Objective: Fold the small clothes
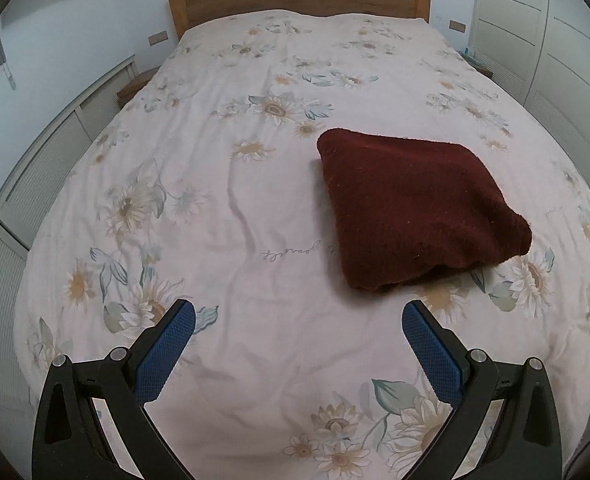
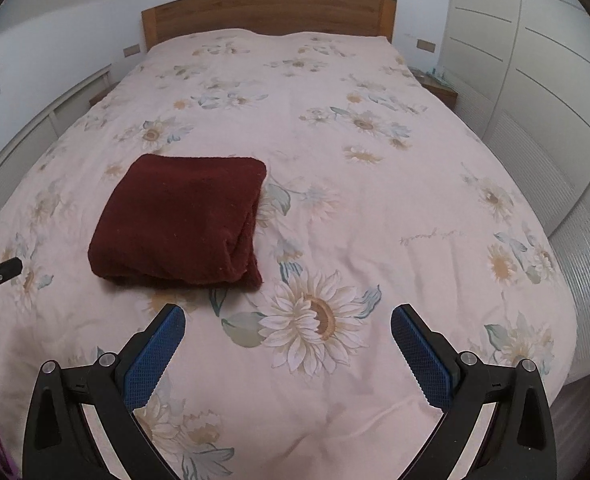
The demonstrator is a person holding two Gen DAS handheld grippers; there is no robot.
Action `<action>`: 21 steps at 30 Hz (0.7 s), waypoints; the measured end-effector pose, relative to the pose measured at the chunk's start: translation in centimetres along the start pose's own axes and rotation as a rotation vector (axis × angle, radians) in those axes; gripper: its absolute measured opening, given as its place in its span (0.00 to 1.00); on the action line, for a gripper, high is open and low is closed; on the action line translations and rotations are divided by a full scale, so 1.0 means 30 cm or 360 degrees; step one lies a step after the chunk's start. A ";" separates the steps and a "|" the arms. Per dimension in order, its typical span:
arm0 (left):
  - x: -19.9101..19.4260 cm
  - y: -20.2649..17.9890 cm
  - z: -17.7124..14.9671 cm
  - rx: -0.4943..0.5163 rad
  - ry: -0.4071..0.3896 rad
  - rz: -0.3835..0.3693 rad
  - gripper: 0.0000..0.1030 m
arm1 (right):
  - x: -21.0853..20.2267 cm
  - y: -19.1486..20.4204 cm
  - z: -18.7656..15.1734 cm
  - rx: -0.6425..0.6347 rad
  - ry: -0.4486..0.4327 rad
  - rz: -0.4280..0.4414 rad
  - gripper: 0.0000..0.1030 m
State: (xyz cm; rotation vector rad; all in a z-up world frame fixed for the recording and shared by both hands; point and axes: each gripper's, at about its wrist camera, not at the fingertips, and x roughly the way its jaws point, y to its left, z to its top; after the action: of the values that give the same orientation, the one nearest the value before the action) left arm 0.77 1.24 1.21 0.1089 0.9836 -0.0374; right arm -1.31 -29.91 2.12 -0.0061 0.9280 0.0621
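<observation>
Jaws of both the left gripper [image 1: 299,320] and right gripper [image 2: 288,322] stand spread and empty above the bed [image 2: 375,240]. Just ahead lies the dark red garment [image 2: 179,216], apparently already folded into a compact square, hence released.

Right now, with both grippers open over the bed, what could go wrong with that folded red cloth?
The dark red cloth is thick with loose layered edges at its near corner; a shallow pinch might catch only one layer and undo the fold. The floral bedspread is soft and wrinkled, so the right gripper could snag it too.
</observation>
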 end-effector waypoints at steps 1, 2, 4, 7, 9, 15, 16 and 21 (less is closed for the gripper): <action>0.000 -0.001 -0.003 0.0005 0.0000 -0.0004 0.99 | -0.002 0.001 0.000 -0.0002 -0.0001 -0.0003 1.00; -0.001 -0.005 -0.004 0.0008 0.0000 -0.0007 0.99 | -0.004 0.001 -0.001 -0.0002 -0.0002 -0.0002 1.00; -0.001 -0.009 -0.007 0.0011 0.0002 -0.0002 0.99 | -0.007 0.002 -0.001 -0.0004 0.0002 0.0003 1.00; -0.005 -0.012 -0.014 0.0023 0.0001 -0.0015 0.99 | -0.011 0.007 0.001 -0.0020 0.0000 -0.0002 1.00; -0.005 -0.011 -0.013 0.0035 0.0001 -0.0016 0.99 | -0.014 0.007 0.003 -0.0023 -0.0001 -0.0001 1.00; -0.004 -0.009 -0.014 0.0044 -0.0001 -0.0011 0.99 | -0.017 0.015 0.004 -0.0036 0.0010 -0.0004 1.00; -0.004 -0.009 -0.014 0.0038 -0.0002 -0.0008 0.99 | -0.017 0.018 0.004 -0.0040 0.0012 -0.0007 1.00; -0.003 -0.003 -0.012 0.0040 -0.0002 -0.0023 0.99 | -0.015 0.026 0.001 -0.0056 0.0022 0.0002 1.00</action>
State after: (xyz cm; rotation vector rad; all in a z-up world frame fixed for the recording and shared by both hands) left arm 0.41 1.19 1.08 0.1247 0.9831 -0.0629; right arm -1.58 -29.14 2.51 -0.0388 0.9409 0.0799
